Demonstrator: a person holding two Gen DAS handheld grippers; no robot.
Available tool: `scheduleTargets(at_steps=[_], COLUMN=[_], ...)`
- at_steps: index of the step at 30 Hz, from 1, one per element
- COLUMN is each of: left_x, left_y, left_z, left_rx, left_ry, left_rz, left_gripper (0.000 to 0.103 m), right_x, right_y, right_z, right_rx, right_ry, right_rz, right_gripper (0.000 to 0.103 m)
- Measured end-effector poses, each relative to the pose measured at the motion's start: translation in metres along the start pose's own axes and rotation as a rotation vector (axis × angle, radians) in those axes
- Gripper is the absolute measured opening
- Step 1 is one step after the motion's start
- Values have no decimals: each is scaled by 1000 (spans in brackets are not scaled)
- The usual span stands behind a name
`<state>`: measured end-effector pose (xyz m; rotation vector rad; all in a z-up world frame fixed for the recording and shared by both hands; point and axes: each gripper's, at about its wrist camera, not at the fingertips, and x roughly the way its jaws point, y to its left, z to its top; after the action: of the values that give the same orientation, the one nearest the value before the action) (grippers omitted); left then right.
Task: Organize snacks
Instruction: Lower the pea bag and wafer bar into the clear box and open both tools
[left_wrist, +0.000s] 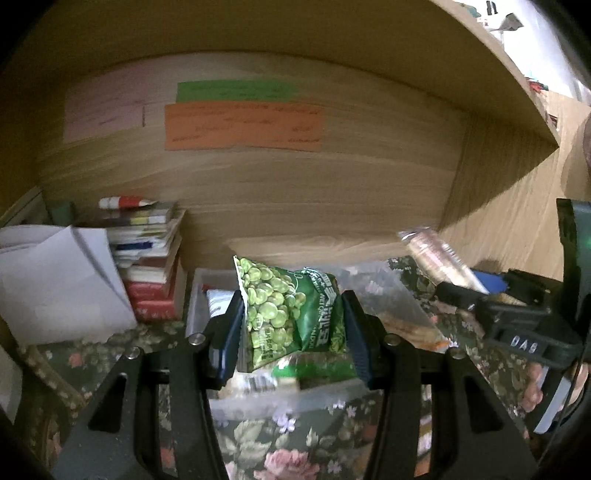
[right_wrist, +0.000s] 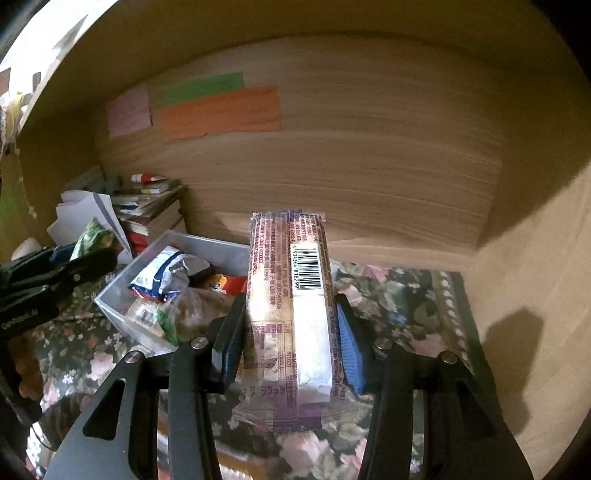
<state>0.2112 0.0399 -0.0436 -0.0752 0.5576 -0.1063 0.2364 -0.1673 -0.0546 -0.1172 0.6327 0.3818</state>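
Observation:
My left gripper is shut on a green bag of peas and holds it above a clear plastic bin with several snack packs. It also shows at the left of the right wrist view, still holding the green bag. My right gripper is shut on a long cracker pack with a barcode, held upright to the right of the bin. The right gripper with its pack shows at the right of the left wrist view.
A stack of books and white papers stand at the back left. Coloured paper notes hang on the wooden back wall. A floral cloth covers the surface. A wooden side wall is at the right.

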Motion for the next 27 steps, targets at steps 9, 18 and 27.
scheduleTargets(at_steps=[9,18,27], left_x=[43,71,57], left_y=[-1,4,9], left_z=[4,-1,-1], left_rx=[-4,-27,-44], left_ry=[57,122,101], left_rz=[4,4,1], left_gripper=[50,52,60], right_x=[47,72,51], right_y=[7,6,12], right_z=[5,-1,-1], right_rx=[5,16,-8], right_ry=[73,145,113], right_rz=[25,43,37], right_gripper=[42,42,53])
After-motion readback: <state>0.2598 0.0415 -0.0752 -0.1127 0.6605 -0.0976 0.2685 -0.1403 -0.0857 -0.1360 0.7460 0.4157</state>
